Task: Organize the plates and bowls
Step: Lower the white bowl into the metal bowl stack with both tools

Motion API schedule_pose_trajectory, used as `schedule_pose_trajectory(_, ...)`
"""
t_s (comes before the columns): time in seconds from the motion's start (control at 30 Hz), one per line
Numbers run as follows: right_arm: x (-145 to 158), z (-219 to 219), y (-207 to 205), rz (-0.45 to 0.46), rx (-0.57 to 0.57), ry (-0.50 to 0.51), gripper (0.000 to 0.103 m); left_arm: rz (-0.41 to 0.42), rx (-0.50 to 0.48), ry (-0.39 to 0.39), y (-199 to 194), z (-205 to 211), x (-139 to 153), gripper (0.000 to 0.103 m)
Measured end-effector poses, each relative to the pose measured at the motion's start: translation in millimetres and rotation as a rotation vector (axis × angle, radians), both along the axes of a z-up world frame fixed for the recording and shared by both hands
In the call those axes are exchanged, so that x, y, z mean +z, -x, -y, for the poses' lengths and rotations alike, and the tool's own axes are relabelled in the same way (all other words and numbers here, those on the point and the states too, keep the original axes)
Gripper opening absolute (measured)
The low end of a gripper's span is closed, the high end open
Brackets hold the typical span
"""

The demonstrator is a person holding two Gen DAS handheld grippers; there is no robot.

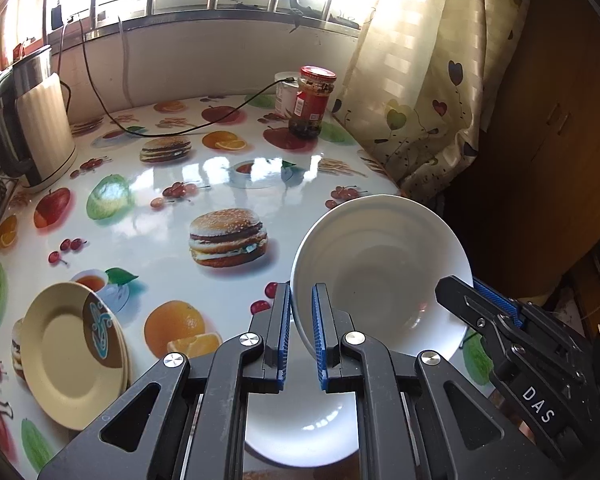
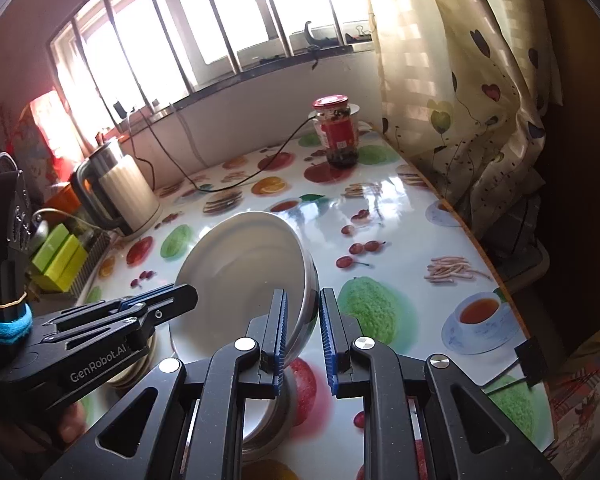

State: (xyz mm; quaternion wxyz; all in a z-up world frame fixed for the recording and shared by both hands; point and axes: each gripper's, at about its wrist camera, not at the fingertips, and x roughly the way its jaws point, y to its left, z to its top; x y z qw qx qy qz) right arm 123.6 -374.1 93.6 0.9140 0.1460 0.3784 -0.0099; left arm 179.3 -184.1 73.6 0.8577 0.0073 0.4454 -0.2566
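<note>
Though gripped, white bowl (image 1: 380,276) hides second bowl (image 1: 300,428).

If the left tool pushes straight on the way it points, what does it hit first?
Probably bare table. The left tool grips the white bowl by its rim, so that travels along; beyond it lies open tabletop, with the jar far off. Depth is uncertain.

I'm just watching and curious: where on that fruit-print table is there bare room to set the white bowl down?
The widest free patch is mid-table, bordered by the kettle, the jar and the beige plates. Another runs along the curtain-side edge. It is crowded near the front, where a second bowl sits under the grippers.
</note>
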Motion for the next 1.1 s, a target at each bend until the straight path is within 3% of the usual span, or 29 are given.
schedule_pose_trajectory(1.1, -31.1, -51.3, 20.1, -0.068, 0.090, -0.022, 0.017, -0.081, 0.091, -0.004, 23.1, -52.7, -30.2, 0.011)
